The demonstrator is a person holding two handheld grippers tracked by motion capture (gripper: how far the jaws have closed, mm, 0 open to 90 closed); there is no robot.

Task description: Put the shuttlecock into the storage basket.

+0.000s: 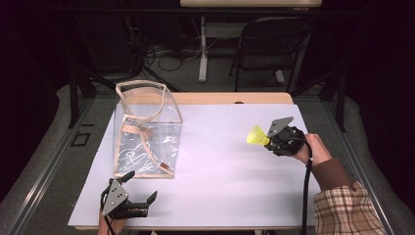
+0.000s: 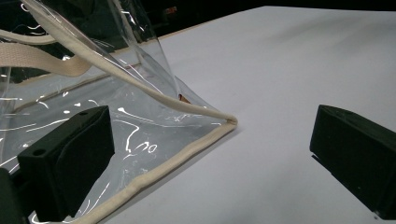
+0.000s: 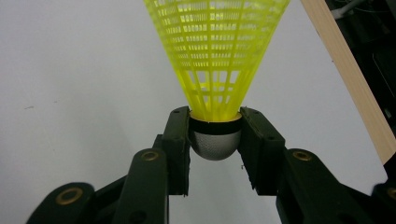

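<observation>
White worktop (image 1: 220, 161), clear tote bag (image 1: 147, 132), yellow shuttlecock (image 1: 257, 135).
Right tongs (image 3: 215, 140) pinch its rounded cork, which could squirt out; left tongs (image 1: 142, 188) gape empty.

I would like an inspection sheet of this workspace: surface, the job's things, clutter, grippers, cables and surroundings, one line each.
Surface: white table top with a wooden edge at the far side; no marks seen.
Job's things: yellow shuttlecock, clamped at its grey rounded head, skirt pointing away from the jaws; clear bag with beige trim stands upright at the left, top open, handle strap hanging inside.
Clutter: nothing seen.
Grippers: right gripper shut on the shuttlecock, held above the table's right part; left gripper open, near the bag's near corner, holding nothing.
Cables: black cable trails from the right gripper toward the person's plaid sleeve.
Surroundings: dark room, folding chair and floor cables behind the table.
</observation>
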